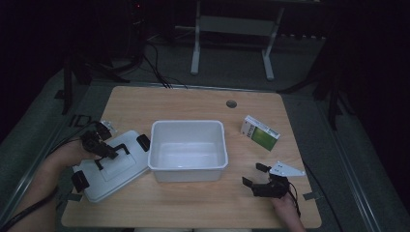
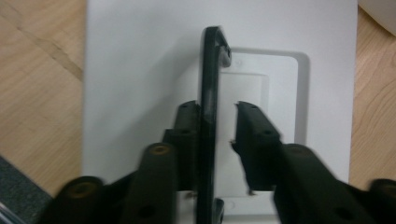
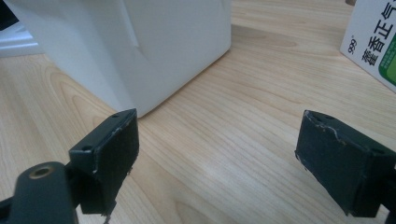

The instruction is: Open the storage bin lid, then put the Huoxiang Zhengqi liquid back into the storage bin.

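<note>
We see the lid (image 1: pixel 112 166) lying flat at the table's (image 1: pixel 193 203) left edge; the left gripper (image 2: pixel 219 126) straddles its black handle (image 2: pixel 208 116) — jaws slack, not pinching; the right gripper (image 3: pixel 217 154) gapes wide near the front-right corner — nothing between.

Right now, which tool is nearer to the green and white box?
Right. The right tool sits open on the table just below the green and white box. The left tool is far across the white bin, at the lid's black handle.
</note>
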A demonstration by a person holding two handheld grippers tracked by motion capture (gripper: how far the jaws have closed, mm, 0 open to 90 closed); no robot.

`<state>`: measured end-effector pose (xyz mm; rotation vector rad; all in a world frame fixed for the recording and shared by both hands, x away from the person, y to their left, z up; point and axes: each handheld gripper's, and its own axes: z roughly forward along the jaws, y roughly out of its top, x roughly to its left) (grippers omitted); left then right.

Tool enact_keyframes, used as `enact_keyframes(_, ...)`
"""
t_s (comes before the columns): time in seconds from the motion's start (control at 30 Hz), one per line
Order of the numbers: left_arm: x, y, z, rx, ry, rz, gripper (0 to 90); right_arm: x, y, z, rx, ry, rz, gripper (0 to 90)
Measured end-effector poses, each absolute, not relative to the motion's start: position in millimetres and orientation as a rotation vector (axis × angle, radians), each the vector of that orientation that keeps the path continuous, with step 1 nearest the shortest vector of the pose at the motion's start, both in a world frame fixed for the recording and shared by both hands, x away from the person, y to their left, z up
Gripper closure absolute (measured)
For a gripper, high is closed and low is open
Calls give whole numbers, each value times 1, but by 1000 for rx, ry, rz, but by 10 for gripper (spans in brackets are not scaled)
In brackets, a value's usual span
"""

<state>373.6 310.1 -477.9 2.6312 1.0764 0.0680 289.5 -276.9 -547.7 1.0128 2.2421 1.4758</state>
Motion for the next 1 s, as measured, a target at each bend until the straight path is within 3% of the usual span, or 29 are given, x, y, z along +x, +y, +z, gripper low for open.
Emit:
enact_keyframes(0.17, 374, 311, -471, 2620, 1121, 106, 583, 288, -279, -545, 1014, 2240, 1481, 126)
enact_keyframes(0.23, 376, 312, -471, 2599, 1175, 77, 481, 288, -282, -542, 1029, 2246, 1493, 126)
enact_keyframes(0.43, 374, 310, -475, 2615, 1202, 80, 358, 286, -291, -529, 1083, 2288, 1456, 128)
enact_keyframes(0.87, 370, 313, -473, 2605, 1159, 60, 354, 286, -325, -513, 1070, 2230, 1402, 135)
enact_keyframes(1.0, 367, 311, -474, 2630, 1125, 64, 354, 297, -333, -499, 1044, 2210, 1367, 182)
